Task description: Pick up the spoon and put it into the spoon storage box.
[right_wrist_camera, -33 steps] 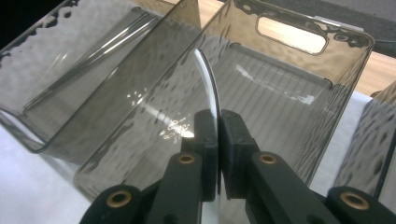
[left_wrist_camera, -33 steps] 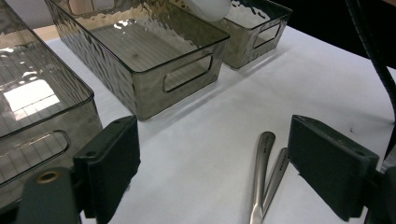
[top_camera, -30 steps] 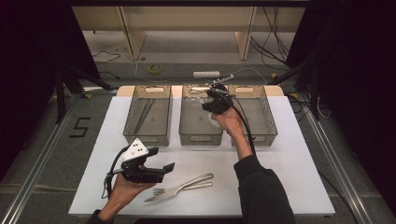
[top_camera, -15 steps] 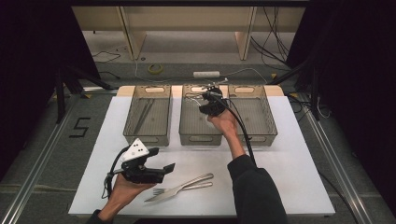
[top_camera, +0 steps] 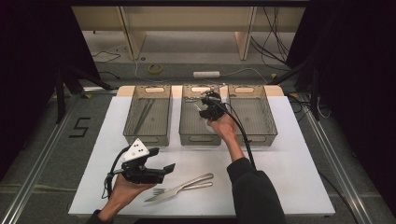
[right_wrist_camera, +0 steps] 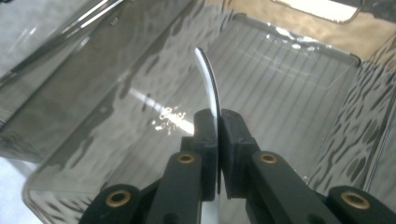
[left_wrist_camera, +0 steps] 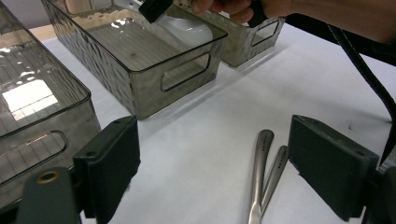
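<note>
The spoon [right_wrist_camera: 208,79] is clamped edge-on between the jaws of the right gripper [right_wrist_camera: 218,154], its curved bowl projecting forward and hanging over the inside of the middle bin [top_camera: 201,137]. In the left gripper view the pale bowl of the spoon shows just above that bin's floor, so the work appears to be sorting cutlery into bins, with this piece about to be let go. The thin-edge grasp suits a pick from a flat surface (it offers little hold against twisting).

The left bin [top_camera: 145,135] already carries long slender utensils; the right bin [top_camera: 252,135] looks bare.

At the near side of the white surface [top_camera: 289,168], a fork and another utensil [top_camera: 180,186] lie together, handles touching. The left gripper [top_camera: 161,169] hovers just left of them, jaws wide apart and holding nothing, probably staged for the next pick.
</note>
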### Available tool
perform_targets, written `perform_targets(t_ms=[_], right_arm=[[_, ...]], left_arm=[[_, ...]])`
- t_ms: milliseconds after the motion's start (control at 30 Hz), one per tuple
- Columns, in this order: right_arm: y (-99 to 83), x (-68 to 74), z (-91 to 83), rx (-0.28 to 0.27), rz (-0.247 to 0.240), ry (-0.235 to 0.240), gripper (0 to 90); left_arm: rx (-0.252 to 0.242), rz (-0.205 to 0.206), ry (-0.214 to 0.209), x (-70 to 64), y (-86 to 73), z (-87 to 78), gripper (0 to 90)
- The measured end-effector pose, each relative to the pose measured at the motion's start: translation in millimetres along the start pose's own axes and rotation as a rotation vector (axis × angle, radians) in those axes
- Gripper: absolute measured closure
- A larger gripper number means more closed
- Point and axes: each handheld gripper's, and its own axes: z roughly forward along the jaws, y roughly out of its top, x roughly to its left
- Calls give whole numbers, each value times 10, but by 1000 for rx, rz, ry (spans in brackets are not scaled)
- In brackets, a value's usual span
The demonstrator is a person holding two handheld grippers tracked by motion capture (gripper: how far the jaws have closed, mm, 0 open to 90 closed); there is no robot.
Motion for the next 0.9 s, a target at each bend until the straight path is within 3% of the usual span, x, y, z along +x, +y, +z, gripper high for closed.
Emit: perform_targets(t_ms=[433, 600, 900], right_arm=[[-59, 1, 44, 31, -1, 2, 846], [-50, 6, 37, 38, -2, 27, 701], [-25, -18, -205, -29, -4, 73, 407]], left_arm=[[2, 2, -1, -2, -1, 5, 167], [3, 2, -3, -4, -1, 7, 167], [11, 1, -7, -6, -4, 19, 167]])
